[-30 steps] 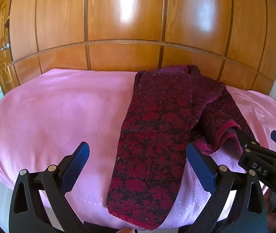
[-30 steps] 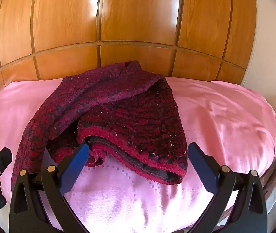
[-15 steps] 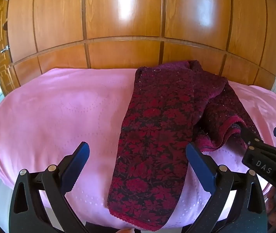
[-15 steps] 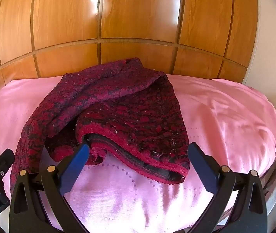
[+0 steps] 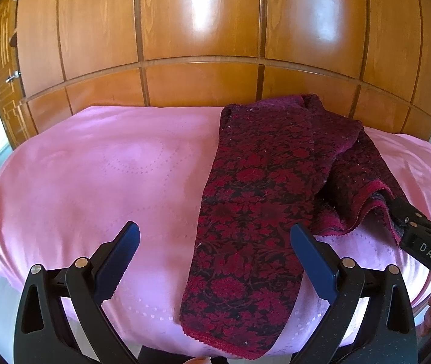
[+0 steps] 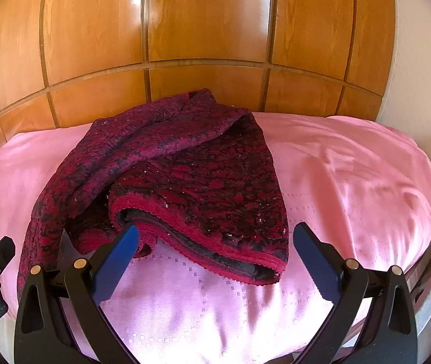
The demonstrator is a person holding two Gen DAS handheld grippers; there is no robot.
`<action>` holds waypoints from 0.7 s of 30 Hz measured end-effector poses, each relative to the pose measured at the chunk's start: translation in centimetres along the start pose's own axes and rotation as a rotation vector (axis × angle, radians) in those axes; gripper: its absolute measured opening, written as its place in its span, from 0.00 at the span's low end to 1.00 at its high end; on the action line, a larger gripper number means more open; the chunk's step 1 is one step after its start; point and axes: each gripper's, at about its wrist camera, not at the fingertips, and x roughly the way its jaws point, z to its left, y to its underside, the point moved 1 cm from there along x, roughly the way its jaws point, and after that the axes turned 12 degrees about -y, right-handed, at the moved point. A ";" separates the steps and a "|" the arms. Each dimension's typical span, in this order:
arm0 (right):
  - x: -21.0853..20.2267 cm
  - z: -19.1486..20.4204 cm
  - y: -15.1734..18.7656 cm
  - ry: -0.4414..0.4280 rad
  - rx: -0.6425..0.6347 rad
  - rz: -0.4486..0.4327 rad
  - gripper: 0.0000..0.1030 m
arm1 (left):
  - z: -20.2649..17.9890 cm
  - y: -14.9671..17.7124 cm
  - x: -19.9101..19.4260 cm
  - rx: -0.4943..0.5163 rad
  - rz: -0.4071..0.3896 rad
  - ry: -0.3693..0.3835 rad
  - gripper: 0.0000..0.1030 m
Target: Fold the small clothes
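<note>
your left gripper (image 5: 215,250) has its blue fingers (image 5: 121,257) spread wide with nothing between them, hanging over the pink sheet (image 5: 94,182) of the bed, with one long leg of the dark red flowery garment (image 5: 255,212) lying flat between them and reaching the near edge. your right gripper (image 6: 215,253) is spread wide too and grasps nothing, and its left finger (image 6: 118,261) sits right at the red hem of the bunched part of the garment (image 6: 203,188), though you cannot tell if it touches. the garment lies on the bed in front of the shiny wooden wardrobe (image 5: 200,30), half flat and half folded over in a heap.
</note>
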 end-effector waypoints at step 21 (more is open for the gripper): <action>-0.3 -0.4 0.0 -0.006 0.017 -0.004 0.98 | -0.8 0.0 -0.1 0.031 0.014 0.000 0.96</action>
